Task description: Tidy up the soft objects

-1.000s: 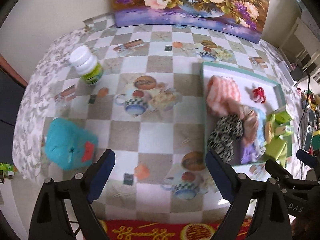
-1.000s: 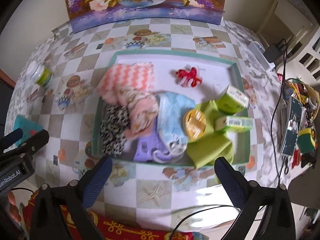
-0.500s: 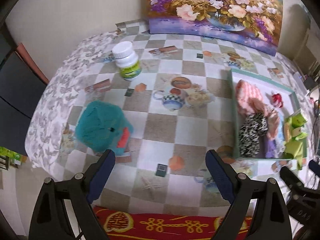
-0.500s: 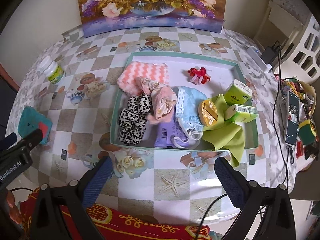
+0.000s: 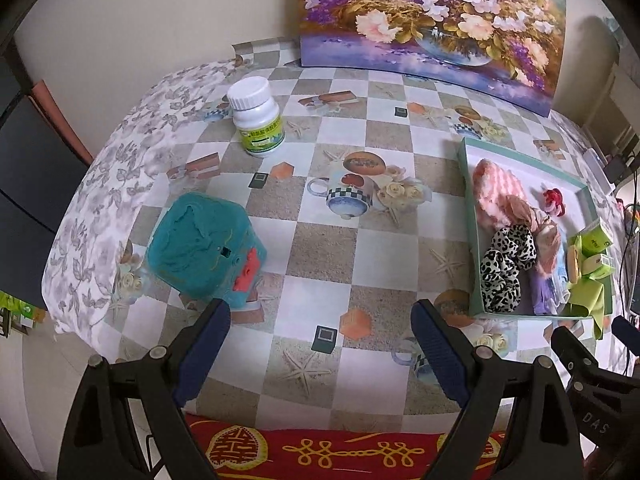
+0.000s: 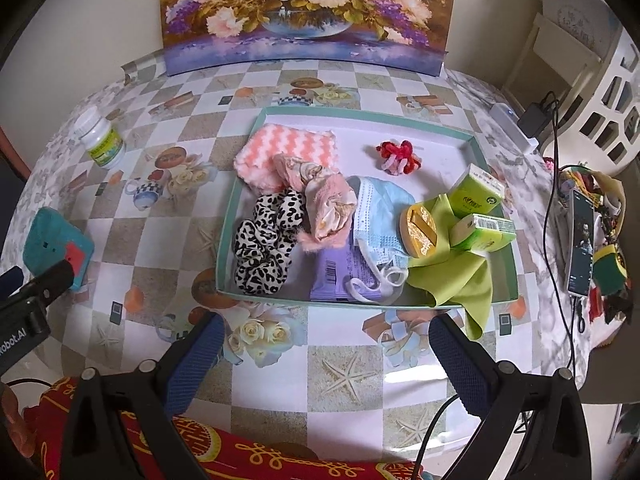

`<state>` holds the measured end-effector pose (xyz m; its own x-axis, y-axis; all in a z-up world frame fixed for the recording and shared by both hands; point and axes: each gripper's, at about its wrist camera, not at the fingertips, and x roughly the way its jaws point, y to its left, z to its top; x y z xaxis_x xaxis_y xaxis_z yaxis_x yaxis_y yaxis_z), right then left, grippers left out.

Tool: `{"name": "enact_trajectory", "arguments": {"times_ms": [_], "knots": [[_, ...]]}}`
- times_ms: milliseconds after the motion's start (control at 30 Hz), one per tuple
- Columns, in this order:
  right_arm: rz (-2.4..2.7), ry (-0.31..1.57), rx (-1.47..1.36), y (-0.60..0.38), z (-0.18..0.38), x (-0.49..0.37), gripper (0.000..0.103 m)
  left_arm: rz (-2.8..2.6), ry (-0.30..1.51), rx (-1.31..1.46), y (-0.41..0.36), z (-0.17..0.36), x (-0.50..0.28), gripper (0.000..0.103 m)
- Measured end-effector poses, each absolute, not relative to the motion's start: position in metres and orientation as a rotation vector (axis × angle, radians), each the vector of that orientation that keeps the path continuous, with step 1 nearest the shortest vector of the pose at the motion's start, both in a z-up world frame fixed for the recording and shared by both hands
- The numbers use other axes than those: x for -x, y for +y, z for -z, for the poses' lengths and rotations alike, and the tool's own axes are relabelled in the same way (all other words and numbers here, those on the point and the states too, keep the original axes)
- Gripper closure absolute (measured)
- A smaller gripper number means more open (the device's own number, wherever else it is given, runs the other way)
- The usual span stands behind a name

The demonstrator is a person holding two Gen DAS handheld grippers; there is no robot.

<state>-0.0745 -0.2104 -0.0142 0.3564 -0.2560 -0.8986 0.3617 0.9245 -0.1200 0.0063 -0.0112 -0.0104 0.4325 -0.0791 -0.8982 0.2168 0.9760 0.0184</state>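
A shallow teal tray holds a pink zigzag cloth, a leopard scrunchie, a pink scrunchie, a blue face mask, a green cloth and a red hair tie. My right gripper hangs open above the table's near edge, just in front of the tray. A fluffy teal object with a red patch lies left of the tray. Just short of it, my left gripper is open and holds nothing.
A white pill bottle stands at the back left. A flower painting leans on the wall behind the table. Two green tissue packs and a gold disc share the tray. A phone and cables lie at the right.
Both grippers drew back toward the near edge, so more of the table shows. The left view swung left, bringing the teal object closer to its left finger. Both stayed open.
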Motion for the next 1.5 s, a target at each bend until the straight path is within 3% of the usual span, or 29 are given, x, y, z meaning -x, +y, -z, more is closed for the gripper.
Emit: {"name": "enact_trajectory", "arguments": {"times_ms": [1500], "knots": [[0.439,1.151,-0.121,-0.2152,0.0200,0.0752,0.000,0.189,1.087,-0.135,-0.0119,0.0083,-0.0015,0.011]]}}
